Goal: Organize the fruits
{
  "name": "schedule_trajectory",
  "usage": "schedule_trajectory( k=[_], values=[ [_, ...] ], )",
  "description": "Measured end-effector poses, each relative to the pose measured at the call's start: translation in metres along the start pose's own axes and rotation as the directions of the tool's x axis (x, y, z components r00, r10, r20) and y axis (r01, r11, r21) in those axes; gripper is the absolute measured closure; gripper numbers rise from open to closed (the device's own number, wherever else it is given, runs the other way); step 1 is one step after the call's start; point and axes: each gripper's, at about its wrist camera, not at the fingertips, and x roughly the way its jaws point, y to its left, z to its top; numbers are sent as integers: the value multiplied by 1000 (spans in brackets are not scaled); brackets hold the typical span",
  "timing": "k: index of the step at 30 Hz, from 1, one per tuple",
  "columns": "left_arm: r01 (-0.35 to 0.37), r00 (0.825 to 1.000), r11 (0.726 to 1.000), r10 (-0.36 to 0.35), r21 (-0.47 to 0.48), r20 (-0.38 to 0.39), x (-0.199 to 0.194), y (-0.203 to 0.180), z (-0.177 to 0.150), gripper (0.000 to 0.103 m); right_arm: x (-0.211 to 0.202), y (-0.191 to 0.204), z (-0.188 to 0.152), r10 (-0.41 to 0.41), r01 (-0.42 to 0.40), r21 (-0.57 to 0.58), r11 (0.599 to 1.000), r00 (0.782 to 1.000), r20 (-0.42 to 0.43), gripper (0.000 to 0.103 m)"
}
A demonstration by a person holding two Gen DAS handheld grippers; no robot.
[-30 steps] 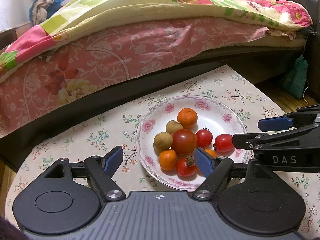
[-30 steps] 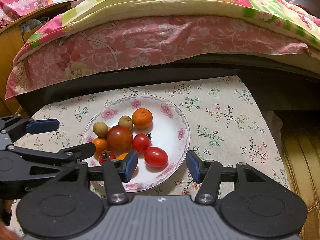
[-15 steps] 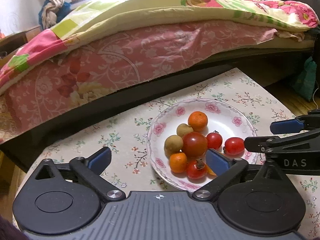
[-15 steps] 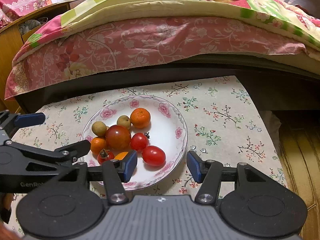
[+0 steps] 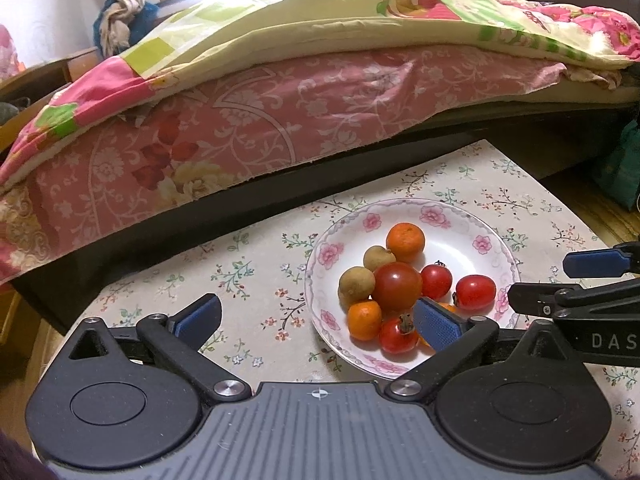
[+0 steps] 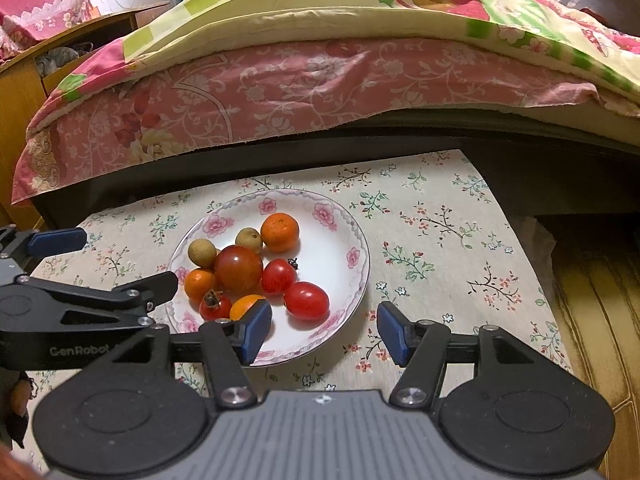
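flanking plate (image 6: 362, 248) rim, tools (image 6: 324, 330) agape

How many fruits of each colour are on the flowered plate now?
Red: 4, counting the large dark tomato
Orange: 3, one partly hidden behind a blue pad
Brown-green: 2
Total: 9, all on the plate

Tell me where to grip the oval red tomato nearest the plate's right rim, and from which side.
Grip the oval tomato across its narrow middle, coming from above with the right claw, which is open and closest. It lies apart from the pile on bare plate, so both flanks look free; its smooth, rounded skin probably calls for light pressure.
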Motion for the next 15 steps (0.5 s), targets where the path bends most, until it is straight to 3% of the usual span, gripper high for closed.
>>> schedule_trajectory(
  k=[15],
  values=[
    [-17,1000,999,17,-33,-7,-9,2,-7,0,-10,0,-10,3,-3,25,1000,1000,1,45]
  ],
)
